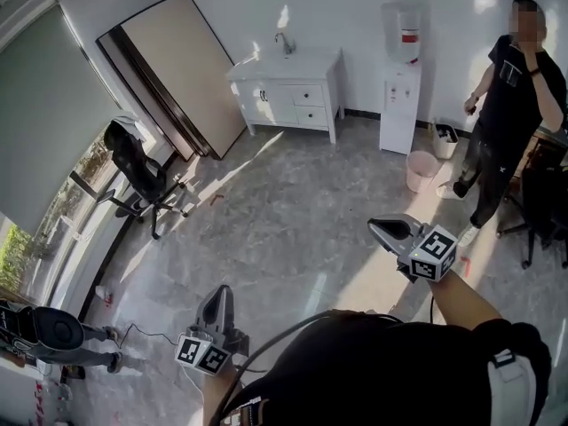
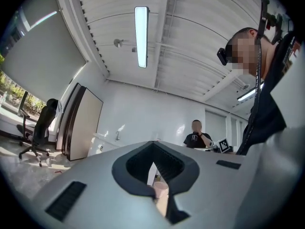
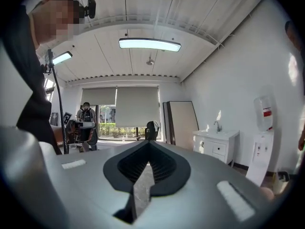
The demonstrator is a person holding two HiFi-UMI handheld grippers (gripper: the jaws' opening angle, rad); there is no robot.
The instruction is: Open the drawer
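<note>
A white sink cabinet [image 1: 288,91] stands against the far wall, with its small drawers [image 1: 308,96] closed. It also shows in the right gripper view as the cabinet [image 3: 217,147], far off at the right. My left gripper [image 1: 219,295] is held low at the near left and points toward the far wall. Its jaws are shut with nothing between them [image 2: 153,142]. My right gripper [image 1: 376,228] is at the near right, also well short of the cabinet. Its jaws meet at the tips and hold nothing [image 3: 149,143].
An office chair [image 1: 142,176] stands at the left by the window. A large board [image 1: 182,69] leans on the wall left of the cabinet. A water dispenser [image 1: 401,78], a pink bucket [image 1: 422,169] and a standing person [image 1: 510,96] are at the right.
</note>
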